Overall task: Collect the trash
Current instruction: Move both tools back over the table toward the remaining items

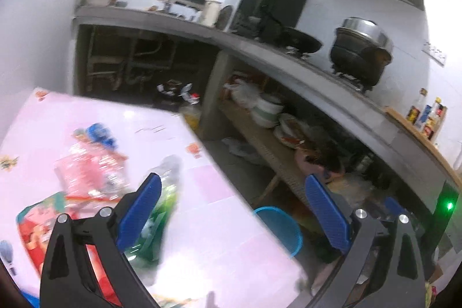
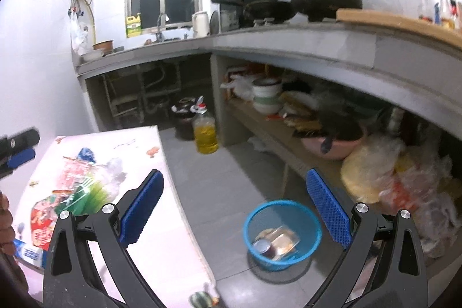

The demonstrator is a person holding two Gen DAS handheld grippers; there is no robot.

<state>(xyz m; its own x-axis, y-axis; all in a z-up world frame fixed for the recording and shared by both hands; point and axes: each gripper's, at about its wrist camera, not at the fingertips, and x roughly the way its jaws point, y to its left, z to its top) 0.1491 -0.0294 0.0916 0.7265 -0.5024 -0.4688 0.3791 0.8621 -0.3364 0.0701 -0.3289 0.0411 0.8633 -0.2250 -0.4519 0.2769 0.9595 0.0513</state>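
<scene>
Grippers (image 1: 231, 210) (image 2: 234, 207) spread wide; wrappers (image 2: 78, 186) on table (image 2: 173, 221).

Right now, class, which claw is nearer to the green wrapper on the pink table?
Left. The left claw hangs open right over the green wrapper, one finger in front of it. The right claw sits open farther off, past the table edge towards the blue bin.

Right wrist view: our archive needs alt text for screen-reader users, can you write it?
The open right gripper hovers above a blue basket on the floor that holds a can and wrappers. Left of it, a pink table carries more wrappers; a kitchen counter with pots runs behind.
</scene>
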